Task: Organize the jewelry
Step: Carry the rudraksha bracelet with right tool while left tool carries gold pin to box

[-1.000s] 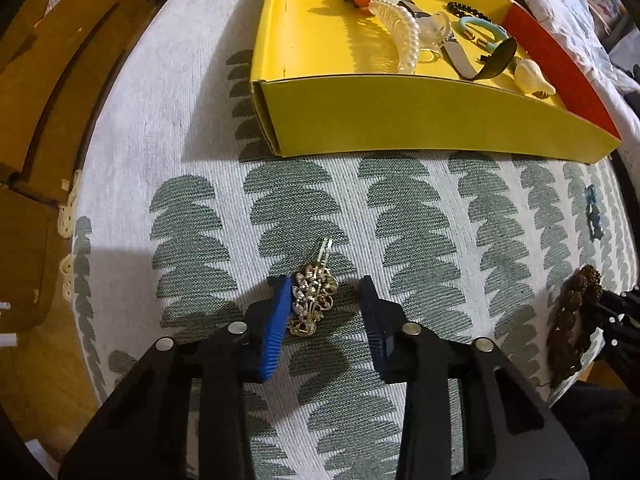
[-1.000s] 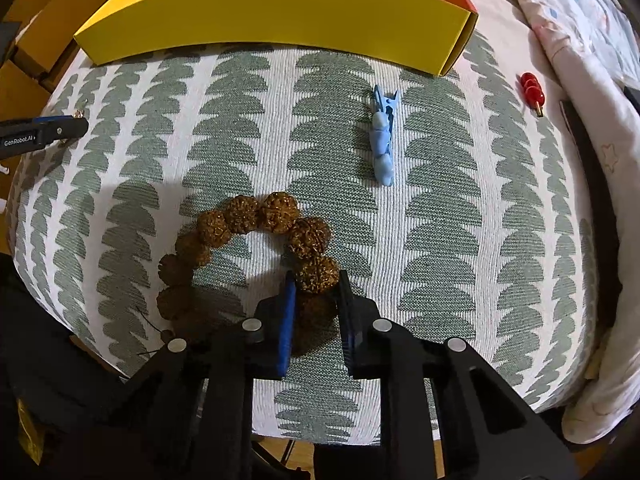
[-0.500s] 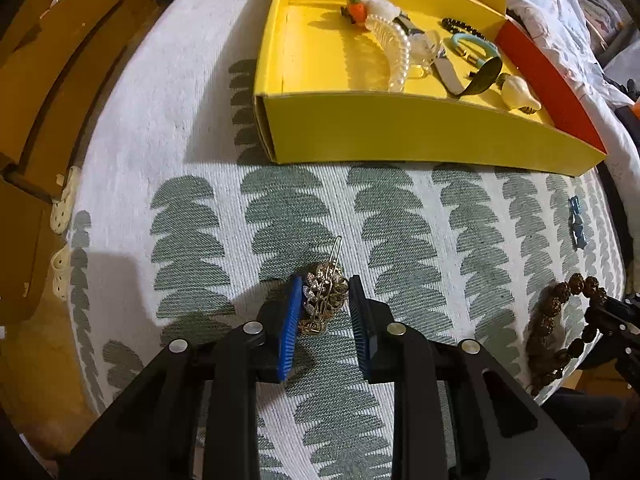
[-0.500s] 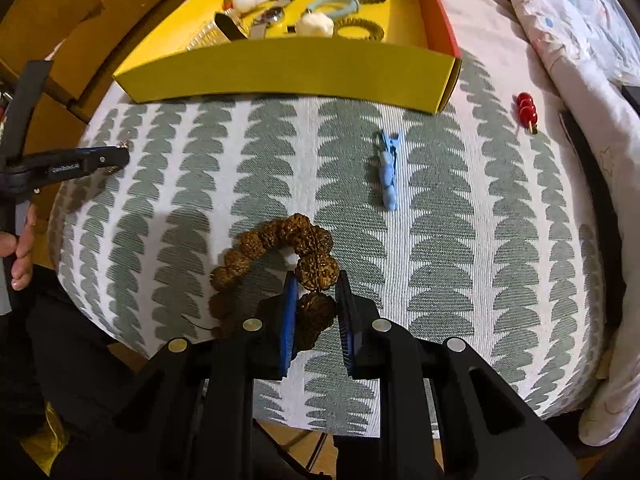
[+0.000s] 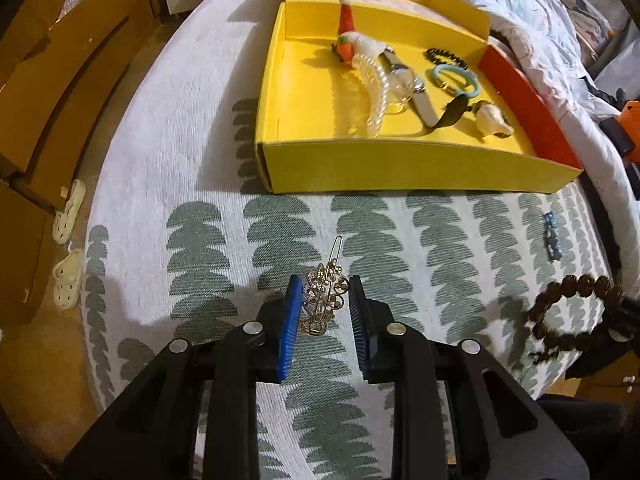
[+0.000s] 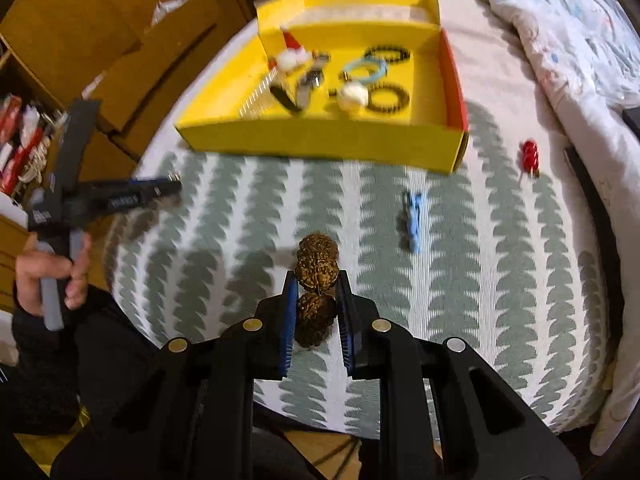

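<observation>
left gripper (image 5: 323,304) clamps a gold filigree brooch (image 5: 325,300) by its edges, lifted clear of the woven leaf-print tablecloth (image 5: 200,160). right gripper (image 6: 316,300) pinches a knobbly brown seed-bead bracelet (image 6: 316,268), rest dangling. both likely bound for the yellow cardboard tray (image 5: 400,168), well ahead.

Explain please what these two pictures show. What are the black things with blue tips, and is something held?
They are hand-held grippers, one per hand, each with a camera looking along its fingers. The left view shows the left gripper shut on a gold brooch; its jaws have just been closing. The right view shows the right gripper shut on a brown bracelet, and the person's hand. On the patterned cloth lie a blue clip, a red clip and a yellow box already holding jewelry.
</observation>
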Demonstrator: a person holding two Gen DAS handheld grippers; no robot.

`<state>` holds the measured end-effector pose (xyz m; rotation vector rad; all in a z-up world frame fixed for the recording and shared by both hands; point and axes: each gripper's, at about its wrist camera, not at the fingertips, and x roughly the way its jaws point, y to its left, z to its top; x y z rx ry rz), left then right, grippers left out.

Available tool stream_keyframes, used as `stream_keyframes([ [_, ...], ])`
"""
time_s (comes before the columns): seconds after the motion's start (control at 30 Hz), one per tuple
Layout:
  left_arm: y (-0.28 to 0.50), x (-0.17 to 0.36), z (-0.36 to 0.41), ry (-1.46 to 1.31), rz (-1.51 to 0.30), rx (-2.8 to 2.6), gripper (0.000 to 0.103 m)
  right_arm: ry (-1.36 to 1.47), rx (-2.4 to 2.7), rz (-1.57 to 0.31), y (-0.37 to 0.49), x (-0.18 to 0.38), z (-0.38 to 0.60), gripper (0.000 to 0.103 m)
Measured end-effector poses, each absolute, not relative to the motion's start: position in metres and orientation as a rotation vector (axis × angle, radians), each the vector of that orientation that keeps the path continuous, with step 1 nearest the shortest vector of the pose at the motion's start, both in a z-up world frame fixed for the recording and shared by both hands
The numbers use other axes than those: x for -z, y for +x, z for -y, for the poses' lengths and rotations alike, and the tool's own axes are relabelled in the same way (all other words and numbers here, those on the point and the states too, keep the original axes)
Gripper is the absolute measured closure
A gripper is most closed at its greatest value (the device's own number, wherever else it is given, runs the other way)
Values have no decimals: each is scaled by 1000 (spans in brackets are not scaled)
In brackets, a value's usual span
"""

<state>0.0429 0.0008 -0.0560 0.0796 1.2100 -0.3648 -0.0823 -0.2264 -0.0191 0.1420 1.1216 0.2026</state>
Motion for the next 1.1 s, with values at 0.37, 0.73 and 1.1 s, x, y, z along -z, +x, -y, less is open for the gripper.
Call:
stream_keyframes([
  [0.37, 61, -5, 8, 38, -1129, 395, 79, 173, -252, -970, -46, -57, 225, 84],
  [0.73, 141, -9, 34, 35, -1158, 356, 79, 170, -252, -973, 52, -85, 228, 84],
  [1.1, 191, 46, 44, 47, -1250, 286, 79, 186, -248, -1040, 141, -42, 243, 83],
])
